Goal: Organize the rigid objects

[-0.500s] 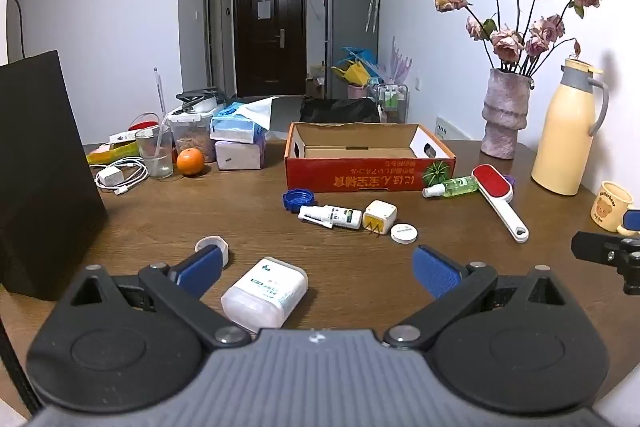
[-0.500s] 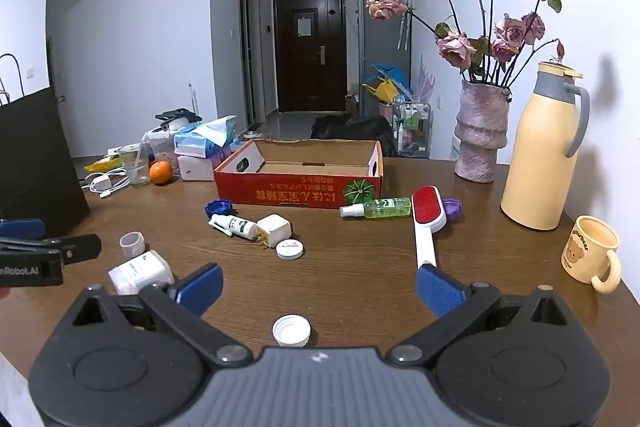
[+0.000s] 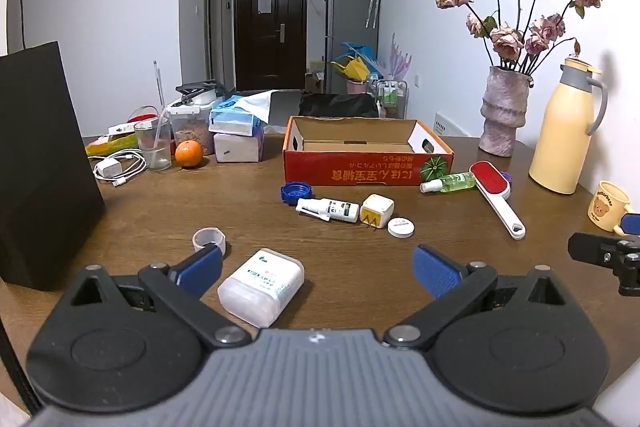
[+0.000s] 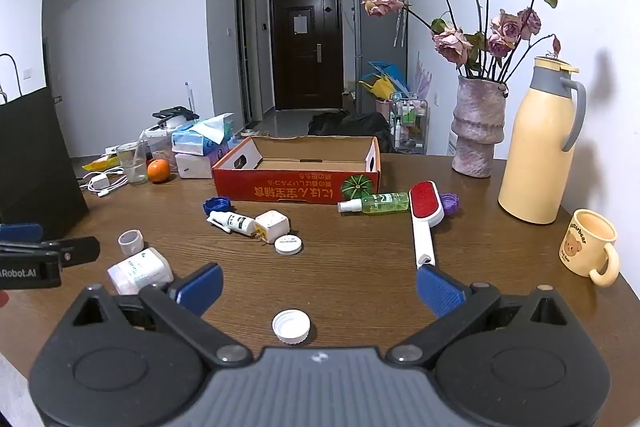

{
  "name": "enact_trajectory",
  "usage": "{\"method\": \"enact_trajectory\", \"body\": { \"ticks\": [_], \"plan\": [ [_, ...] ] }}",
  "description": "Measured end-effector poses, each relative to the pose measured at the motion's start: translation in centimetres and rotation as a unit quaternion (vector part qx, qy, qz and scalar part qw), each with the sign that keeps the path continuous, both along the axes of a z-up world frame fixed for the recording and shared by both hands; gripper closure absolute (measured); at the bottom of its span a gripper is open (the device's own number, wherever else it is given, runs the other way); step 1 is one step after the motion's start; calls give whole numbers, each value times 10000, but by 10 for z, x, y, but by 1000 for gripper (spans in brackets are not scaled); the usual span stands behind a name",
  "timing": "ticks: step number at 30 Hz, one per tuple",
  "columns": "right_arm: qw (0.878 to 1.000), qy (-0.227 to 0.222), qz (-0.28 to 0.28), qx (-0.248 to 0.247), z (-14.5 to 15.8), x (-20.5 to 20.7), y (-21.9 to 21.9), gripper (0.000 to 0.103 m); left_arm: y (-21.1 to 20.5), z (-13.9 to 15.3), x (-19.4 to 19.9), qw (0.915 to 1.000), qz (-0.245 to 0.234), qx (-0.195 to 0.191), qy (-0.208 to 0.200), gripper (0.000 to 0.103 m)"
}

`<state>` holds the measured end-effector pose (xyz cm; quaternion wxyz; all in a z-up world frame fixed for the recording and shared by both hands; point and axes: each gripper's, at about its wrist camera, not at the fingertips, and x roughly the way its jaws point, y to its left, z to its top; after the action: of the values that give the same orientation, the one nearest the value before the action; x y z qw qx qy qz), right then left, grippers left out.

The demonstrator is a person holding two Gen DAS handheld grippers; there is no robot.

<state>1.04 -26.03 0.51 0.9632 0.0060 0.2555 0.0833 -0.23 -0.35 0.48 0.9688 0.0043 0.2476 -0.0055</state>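
Left wrist view: the left gripper [image 3: 316,267] hangs over a wooden table [image 3: 240,203], its blue pads spread wide and grasping nothing, with a white plastic bottle [image 3: 262,287] lying on its side between them. Beyond sit a white spray bottle [image 3: 328,209], a cream cube [image 3: 377,211], a round white tin [image 3: 401,227] and a red lint brush [image 3: 496,197], all before a red cardboard box [image 3: 360,175]. Right wrist view: the right gripper [image 4: 318,285] is likewise released, with a white cap [image 4: 291,326] on the table between its fingers.
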Motion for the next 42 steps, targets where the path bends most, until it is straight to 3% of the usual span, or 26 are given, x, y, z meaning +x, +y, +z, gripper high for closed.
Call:
{"method": "enact_trajectory", "body": {
  "ticks": [42],
  "plan": [
    [10000, -84, -50, 1, 1, -8, 2, 0, -4, 1, -8, 10000, -20, -45, -44, 0]
  ]
}}
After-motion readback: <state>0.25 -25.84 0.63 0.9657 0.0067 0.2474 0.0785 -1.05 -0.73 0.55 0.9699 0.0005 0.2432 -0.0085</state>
